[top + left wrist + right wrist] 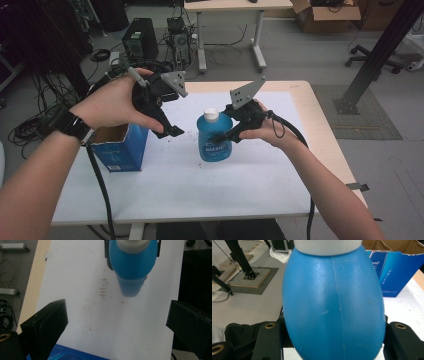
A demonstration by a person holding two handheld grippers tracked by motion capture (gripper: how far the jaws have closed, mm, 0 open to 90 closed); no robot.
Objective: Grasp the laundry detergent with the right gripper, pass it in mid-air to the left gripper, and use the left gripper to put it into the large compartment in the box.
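On the bench (210,190) two things block the way: the open blue box (122,147) at about 9 o'clock near the left edge, and the blue bottle (214,140) near the middle, clamped in the right claw (220,136). Between box and bottle runs a bare lane of white bench, and the left claw (175,131) hangs over it, jaws spread with nothing between them. From 4 to 8 o'clock the near half of the bench lies bare up to its front edge. At 3 o'clock, the right forearm and its trailing cable cross the bench. At 12 o'clock, behind the bottle, the far strip is bare. In the left gripper view, the box corner (72,355) sits just below the spread jaws.
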